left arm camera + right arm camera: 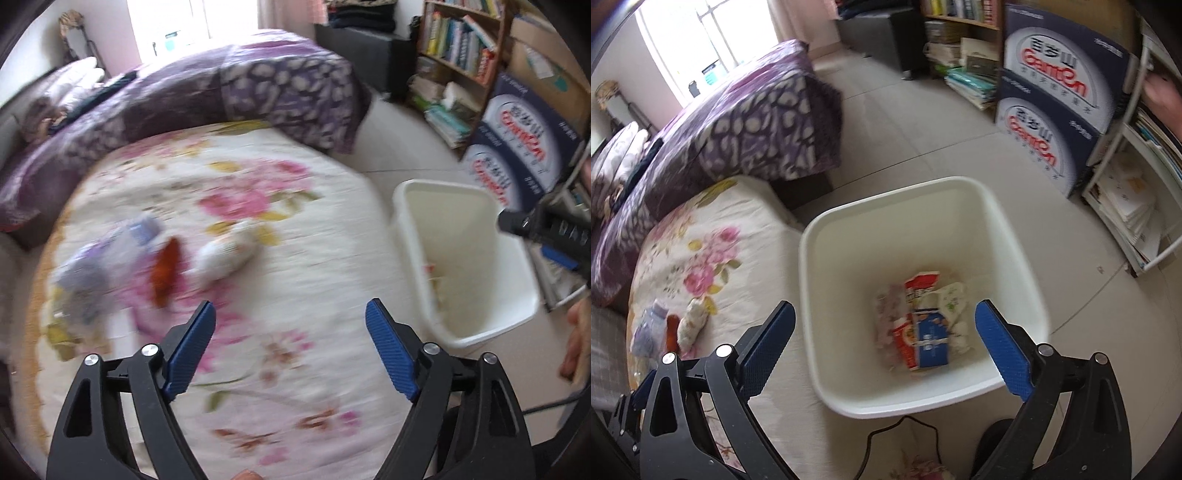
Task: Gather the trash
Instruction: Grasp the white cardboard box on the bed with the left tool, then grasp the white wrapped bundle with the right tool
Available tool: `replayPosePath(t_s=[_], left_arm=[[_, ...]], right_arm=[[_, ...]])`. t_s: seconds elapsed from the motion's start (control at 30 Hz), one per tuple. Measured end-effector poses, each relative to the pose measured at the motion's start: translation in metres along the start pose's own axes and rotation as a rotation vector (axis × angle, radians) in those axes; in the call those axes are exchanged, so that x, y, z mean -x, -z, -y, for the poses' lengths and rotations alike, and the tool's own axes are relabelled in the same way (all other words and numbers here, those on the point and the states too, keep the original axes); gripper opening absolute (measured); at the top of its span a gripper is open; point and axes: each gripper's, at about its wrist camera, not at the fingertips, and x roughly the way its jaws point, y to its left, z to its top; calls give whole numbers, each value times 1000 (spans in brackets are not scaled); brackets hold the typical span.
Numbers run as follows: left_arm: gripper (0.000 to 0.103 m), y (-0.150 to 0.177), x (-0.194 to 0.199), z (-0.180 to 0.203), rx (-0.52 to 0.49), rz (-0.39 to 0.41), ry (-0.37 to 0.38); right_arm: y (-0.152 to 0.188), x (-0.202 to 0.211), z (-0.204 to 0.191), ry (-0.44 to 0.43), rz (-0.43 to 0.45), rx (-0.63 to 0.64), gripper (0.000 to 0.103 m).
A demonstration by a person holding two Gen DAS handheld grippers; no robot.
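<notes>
- White bin (923,236): on floor, holds cartons (red, blue).
- Left gripper (290,317): beside bin, over floral bedspread (295,221), jaws apart, empty.
- Right gripper (884,319): above bin, jaws spread, empty.

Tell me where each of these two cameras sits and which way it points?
Left wrist: on the left gripper, angled down at the floral bedspread; its open blue fingers and a bit of a hand show.
Right wrist: on the right gripper, angled down into the white bin; its open fingers show.
Shared: bin, bedspread, the litter on it.
</notes>
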Motion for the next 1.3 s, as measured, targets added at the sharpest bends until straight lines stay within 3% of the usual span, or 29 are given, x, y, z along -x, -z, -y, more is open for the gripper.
replayPosePath(t_s=[0.13,0.37,0.6,0.63,0.67,0.7,0.93,1.17,1.3], left_arm=[[85,14,-7,-42,66,-51,-76],[85,34,-29,-107,210,-186,-140],[85,62,-51,-147,317,-326,-69],[82,65,-52,-151,332,-337,-50],[70,68,-54,-154,342,-346,-32],[66,71,-55,-158,348,-357,-16],[56,80,-40,-170,326,-303,17],[56,78,-7,-170,249,-214,13],[56,77,0,-171,248,-202,1]], right_arm=[[8,-9,-31,-21,-23,46,94],[27,-26,-87,-46,-69,144,95],[45,-44,-134,-101,-112,208,95],[47,-48,-142,-115,-124,209,95],[49,-51,-148,-130,-136,205,95],[51,-54,-153,-140,-145,201,95],[61,-72,-190,-235,-170,175,95],[60,-82,-217,-247,-114,192,92],[59,-94,-229,-251,-115,191,90]])
